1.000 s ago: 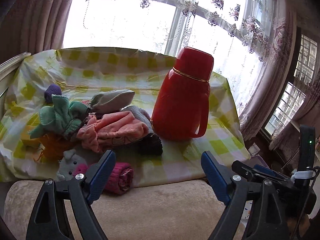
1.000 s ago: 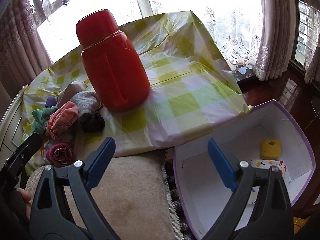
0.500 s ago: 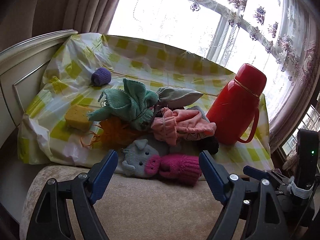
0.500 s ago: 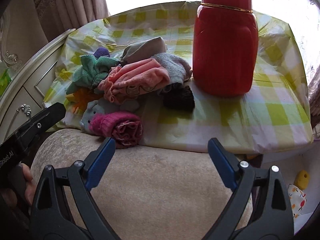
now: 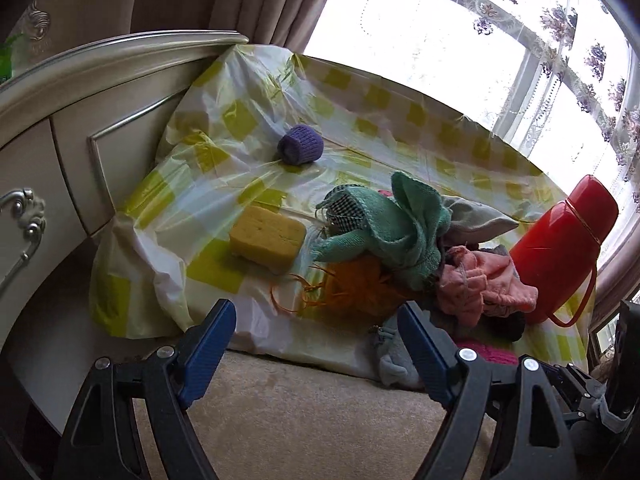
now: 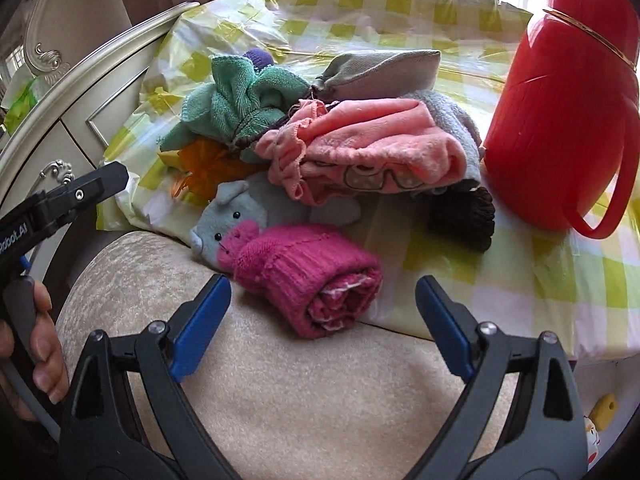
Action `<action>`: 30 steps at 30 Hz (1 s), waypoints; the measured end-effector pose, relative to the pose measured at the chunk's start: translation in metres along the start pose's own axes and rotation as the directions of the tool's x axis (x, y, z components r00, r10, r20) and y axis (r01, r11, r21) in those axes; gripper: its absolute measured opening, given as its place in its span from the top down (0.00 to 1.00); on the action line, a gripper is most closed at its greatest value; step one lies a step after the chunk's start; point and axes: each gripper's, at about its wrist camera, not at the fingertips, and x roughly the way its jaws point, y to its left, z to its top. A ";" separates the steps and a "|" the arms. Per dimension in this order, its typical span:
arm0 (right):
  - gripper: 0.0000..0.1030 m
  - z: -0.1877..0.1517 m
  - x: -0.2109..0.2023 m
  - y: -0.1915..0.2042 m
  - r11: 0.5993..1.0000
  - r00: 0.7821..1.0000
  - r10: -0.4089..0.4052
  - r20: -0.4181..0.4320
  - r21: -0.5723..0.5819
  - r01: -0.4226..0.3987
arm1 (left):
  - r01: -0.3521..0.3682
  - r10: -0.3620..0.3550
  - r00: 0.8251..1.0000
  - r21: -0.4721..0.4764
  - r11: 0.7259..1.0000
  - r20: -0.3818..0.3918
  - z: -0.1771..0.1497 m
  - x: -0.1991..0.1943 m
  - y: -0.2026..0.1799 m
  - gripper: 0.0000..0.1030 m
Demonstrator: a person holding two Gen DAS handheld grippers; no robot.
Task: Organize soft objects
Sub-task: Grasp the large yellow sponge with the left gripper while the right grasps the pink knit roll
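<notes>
A heap of soft cloths (image 6: 360, 144), pink, green and grey, lies crumpled beside a rolled magenta knit (image 6: 316, 280); both grippers' fingers (image 6: 200, 320) stand apart, empty.

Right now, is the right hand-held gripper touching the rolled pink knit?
Apart. In the right wrist view, the right hand-held gripper stands open, and beige cushion shows between both blue pads and the rolled pink knit.

White lettering on the black body of the left gripper (image 6: 64, 200), seen left of the right gripper's jaws, cut off at the frame edge, reading roughly "obot.AI", nothing else legible
</notes>
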 end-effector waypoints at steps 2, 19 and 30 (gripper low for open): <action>0.08 0.002 0.003 0.001 1.000 1.000 0.004 -0.005 0.003 -0.004 | -0.026 0.026 0.999 0.015 1.000 -0.022 0.009 0.012 0.009 0.19; 0.25 0.003 0.026 -0.007 0.998 0.999 0.033 -0.032 0.057 -0.031 | -0.011 0.037 0.977 0.123 0.992 -0.211 0.045 0.116 0.037 0.18; 0.46 0.000 0.020 -0.014 0.997 1.000 0.017 0.004 0.076 -0.017 | -0.054 0.080 0.980 0.143 0.988 -0.181 0.044 0.115 0.035 0.40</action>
